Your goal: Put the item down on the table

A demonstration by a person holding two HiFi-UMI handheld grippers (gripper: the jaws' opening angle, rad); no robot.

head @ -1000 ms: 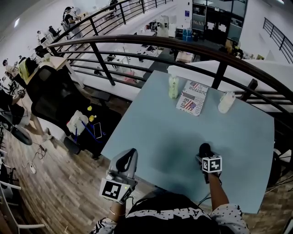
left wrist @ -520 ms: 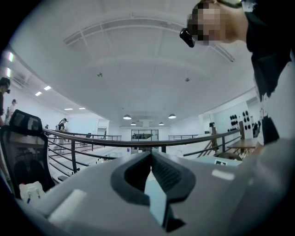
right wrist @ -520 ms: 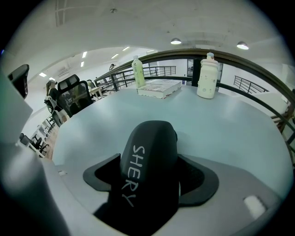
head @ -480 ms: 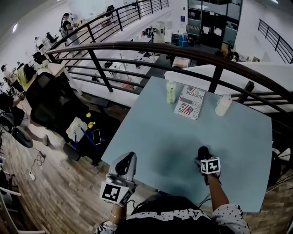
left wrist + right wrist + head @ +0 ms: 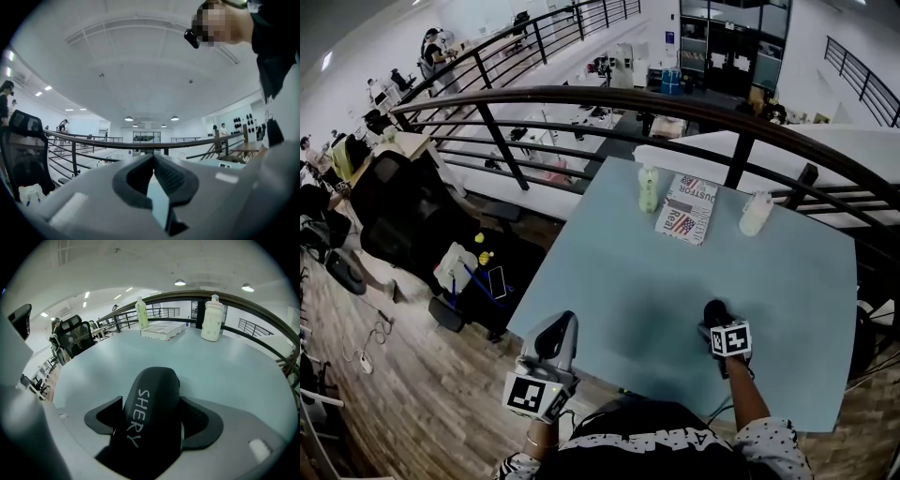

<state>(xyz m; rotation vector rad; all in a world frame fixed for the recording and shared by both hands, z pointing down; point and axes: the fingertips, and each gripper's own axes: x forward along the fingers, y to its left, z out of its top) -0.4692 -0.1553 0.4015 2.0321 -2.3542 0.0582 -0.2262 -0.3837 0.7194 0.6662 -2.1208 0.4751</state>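
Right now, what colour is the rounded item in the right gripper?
The rounded item is black with white lettering, clearest in the right gripper view.

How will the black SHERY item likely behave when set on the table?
The black SHERY item looks rounded and smooth, so it may rock or slip. It shows no dent in the right tongs, so it is probably stiff.

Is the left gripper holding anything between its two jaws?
No, the left gripper has its jaws shut against each other at the tips, with nothing held between them.

A dark curved railing [image 5: 609, 91] overlooks the wooden floor [image 5: 422, 403].
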